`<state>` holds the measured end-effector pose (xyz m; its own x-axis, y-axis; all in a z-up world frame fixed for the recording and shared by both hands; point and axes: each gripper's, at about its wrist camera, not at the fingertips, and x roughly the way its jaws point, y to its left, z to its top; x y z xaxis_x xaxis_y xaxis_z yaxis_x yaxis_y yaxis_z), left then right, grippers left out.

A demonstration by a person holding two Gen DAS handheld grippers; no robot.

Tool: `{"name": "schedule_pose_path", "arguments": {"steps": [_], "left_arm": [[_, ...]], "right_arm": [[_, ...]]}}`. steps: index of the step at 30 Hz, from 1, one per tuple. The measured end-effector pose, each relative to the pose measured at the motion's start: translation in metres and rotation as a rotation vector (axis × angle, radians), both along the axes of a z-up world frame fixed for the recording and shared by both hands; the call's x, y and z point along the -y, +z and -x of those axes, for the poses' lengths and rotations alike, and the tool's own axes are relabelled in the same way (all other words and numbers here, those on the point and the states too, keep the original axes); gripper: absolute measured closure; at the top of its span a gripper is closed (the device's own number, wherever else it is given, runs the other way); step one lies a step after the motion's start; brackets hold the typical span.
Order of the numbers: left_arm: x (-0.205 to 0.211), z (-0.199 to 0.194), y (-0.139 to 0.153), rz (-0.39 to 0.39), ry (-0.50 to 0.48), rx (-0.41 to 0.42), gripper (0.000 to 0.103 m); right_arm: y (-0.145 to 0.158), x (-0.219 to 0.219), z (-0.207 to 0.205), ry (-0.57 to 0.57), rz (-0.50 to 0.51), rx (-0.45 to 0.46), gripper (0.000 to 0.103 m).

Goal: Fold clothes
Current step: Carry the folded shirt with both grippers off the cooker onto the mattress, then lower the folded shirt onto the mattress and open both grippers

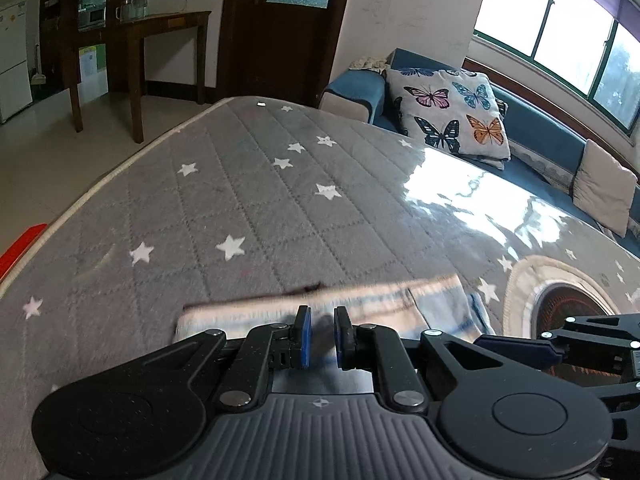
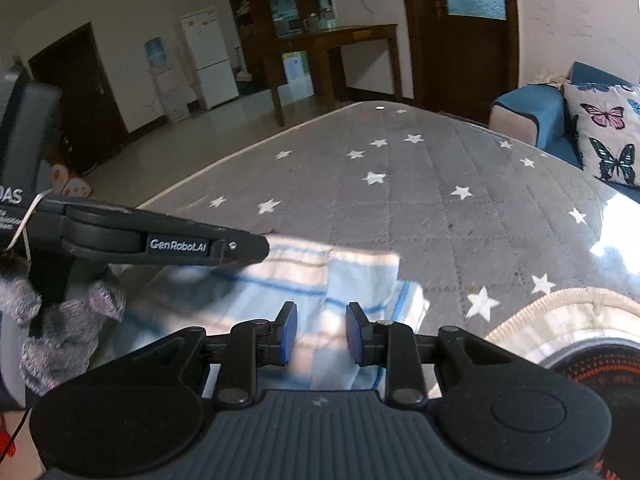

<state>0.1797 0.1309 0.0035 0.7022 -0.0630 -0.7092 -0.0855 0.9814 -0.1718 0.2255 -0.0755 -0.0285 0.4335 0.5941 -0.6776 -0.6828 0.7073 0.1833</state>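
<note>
Lying flat on the grey star-printed quilt [image 2: 400, 208], the pale blue and white striped garment [image 2: 288, 280] sits at the near end of that quilt, well away from its far edge and its far corners. Its far hem runs roughly parallel to the quilt's far edge, with a second layer folded over toward the right.

The left gripper [image 1: 322, 338] hovers over the near part of the cloth with its blue pads close together. A narrow gap shows between them, and blurred cloth is visible through it, but whether the pads pinch the fabric I cannot tell. In the right wrist view this same tool reaches in from the left, its black tip over the garment's far left part, held by a hand in a grey fuzzy glove [image 2: 60, 320].

The right gripper [image 2: 322, 334] stands with its pads somewhat wider apart, the garment lying beneath and between them; whether it pinches the cloth I cannot tell either.

Near the quilt's right near corner lies a round cream-rimmed item [image 1: 560, 300]. Beyond the quilt's right edge stands a blue sofa [image 1: 536, 128] with a butterfly cushion [image 1: 448, 112], and sunlight glares on the quilt there
</note>
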Motion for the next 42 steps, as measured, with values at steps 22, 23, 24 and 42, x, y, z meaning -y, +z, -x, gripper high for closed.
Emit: {"name": "schedule_pose_path", "arguments": {"steps": [22, 23, 24, 42], "left_arm": [[-0.011, 0.127, -0.004, -0.022, 0.034, -0.023, 0.063], [-0.012, 0.130, -0.004, -0.020, 0.043, -0.025, 0.062], [-0.013, 0.133, -0.005, -0.019, 0.048, -0.027, 0.062], [-0.008, 0.166, -0.015, -0.054, 0.102, -0.055, 0.034]], "right_arm": [[0.002, 0.042, 0.099, 0.113, 0.127, 0.060, 0.076], [0.005, 0.042, 0.102, 0.108, 0.117, 0.077, 0.076], [0.008, 0.042, 0.105, 0.108, 0.106, 0.092, 0.075], [-0.003, 0.045, 0.134, 0.067, 0.074, 0.125, 0.031]]}}
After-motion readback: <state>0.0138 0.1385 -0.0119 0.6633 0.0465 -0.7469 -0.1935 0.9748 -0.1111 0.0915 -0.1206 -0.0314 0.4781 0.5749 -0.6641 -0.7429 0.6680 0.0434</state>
